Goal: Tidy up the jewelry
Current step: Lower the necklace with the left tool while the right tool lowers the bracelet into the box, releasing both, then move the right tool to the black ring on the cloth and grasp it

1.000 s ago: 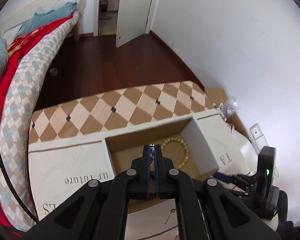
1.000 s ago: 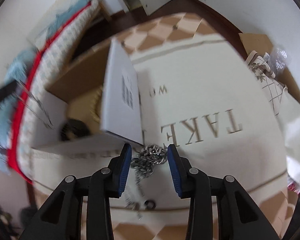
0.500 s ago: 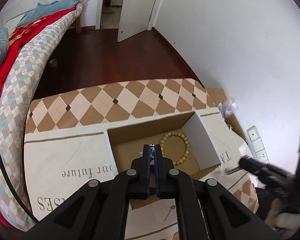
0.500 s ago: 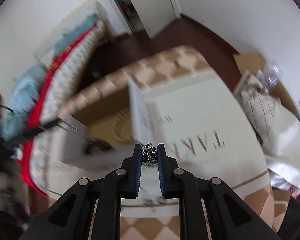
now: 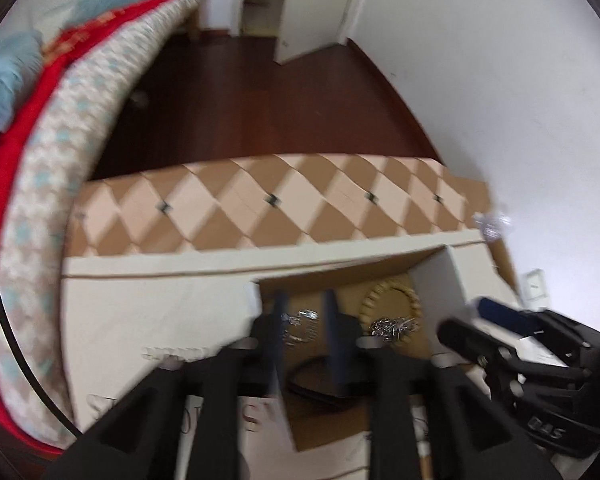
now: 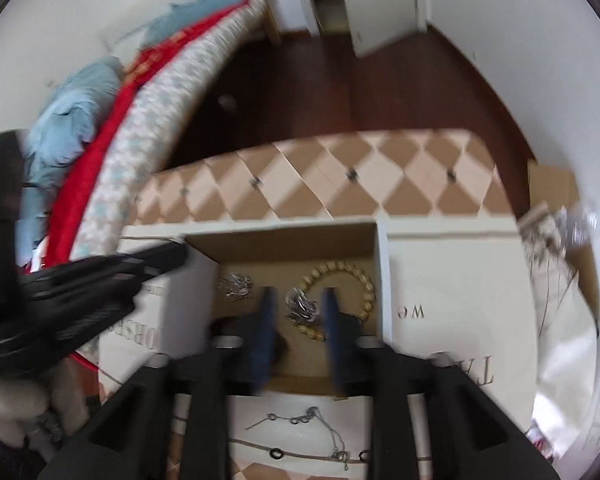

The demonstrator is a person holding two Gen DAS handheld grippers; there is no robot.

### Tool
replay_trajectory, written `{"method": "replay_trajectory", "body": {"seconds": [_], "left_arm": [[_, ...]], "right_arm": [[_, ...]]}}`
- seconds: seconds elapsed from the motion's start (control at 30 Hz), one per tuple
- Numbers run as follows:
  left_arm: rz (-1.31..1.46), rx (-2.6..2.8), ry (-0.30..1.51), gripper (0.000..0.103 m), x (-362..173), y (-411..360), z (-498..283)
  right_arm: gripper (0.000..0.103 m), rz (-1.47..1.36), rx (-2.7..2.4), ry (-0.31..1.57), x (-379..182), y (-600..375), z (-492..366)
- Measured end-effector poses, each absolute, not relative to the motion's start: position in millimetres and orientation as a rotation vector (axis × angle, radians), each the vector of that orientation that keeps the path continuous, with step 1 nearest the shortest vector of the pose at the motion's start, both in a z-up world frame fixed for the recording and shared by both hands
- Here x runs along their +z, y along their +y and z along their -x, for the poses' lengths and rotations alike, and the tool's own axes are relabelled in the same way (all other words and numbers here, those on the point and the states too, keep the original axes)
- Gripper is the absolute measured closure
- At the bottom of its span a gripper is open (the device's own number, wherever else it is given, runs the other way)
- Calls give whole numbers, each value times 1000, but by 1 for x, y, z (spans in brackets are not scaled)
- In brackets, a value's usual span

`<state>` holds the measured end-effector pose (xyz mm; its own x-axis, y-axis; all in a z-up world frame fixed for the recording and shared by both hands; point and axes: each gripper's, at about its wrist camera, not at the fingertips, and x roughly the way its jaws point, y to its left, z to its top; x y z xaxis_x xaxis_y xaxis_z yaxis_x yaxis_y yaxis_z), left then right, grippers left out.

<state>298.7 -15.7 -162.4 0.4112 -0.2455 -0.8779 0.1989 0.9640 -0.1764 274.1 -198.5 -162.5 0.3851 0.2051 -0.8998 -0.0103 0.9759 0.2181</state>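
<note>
While both grippers hang over the cardboard box [image 6: 284, 248] at frame centre, their jaws have just been opening. The left gripper [image 5: 303, 312] stands parted with a silver chain [image 5: 300, 322] lying loose below it, no pad pressing. The right gripper [image 6: 296, 316] is spread wider over a second chain heap [image 6: 300, 306], also unpinched. That heap rests against the wooden bead bracelet [image 6: 348, 284], right of centre in the box.

Handling, as judged: chains light, limp, slippery, prone to tangle; best pinched at the bunched middle. Bracelet firmer, round matte beads; take it across the ring.

A thin necklace [image 6: 320, 432] sprawls on the printed cream cloth [image 6: 460, 280] at lower centre, outside the box, fine and snag-prone.
</note>
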Motion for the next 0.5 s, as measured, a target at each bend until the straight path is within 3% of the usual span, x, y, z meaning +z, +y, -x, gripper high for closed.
{"method": "replay_trajectory", "body": {"seconds": [0.03,0.07,0.13,0.2,0.23,0.5], "left_arm": [[29,-252,1082,16,-158,-14,-296],[24,-226,1050,2,-153,-11,-293],[7,-188,1014,2,-147,-6,-288],[-17,-144,1003,2,-146,-1,-285],[-29,-128,989,1,-145,0,-284],[-41,-64,949,1,-141,11,-253]], "right_arm": [[21,-182,129,1162,-163,-200,-271],[20,-173,113,1147,-161,-203,-267],[19,-137,77,1138,-159,-206,-262],[5,-76,15,1141,-161,-208,-259],[3,-47,-7,1139,-163,-208,-256],[0,16,-52,1116,-165,-205,-239]]}}
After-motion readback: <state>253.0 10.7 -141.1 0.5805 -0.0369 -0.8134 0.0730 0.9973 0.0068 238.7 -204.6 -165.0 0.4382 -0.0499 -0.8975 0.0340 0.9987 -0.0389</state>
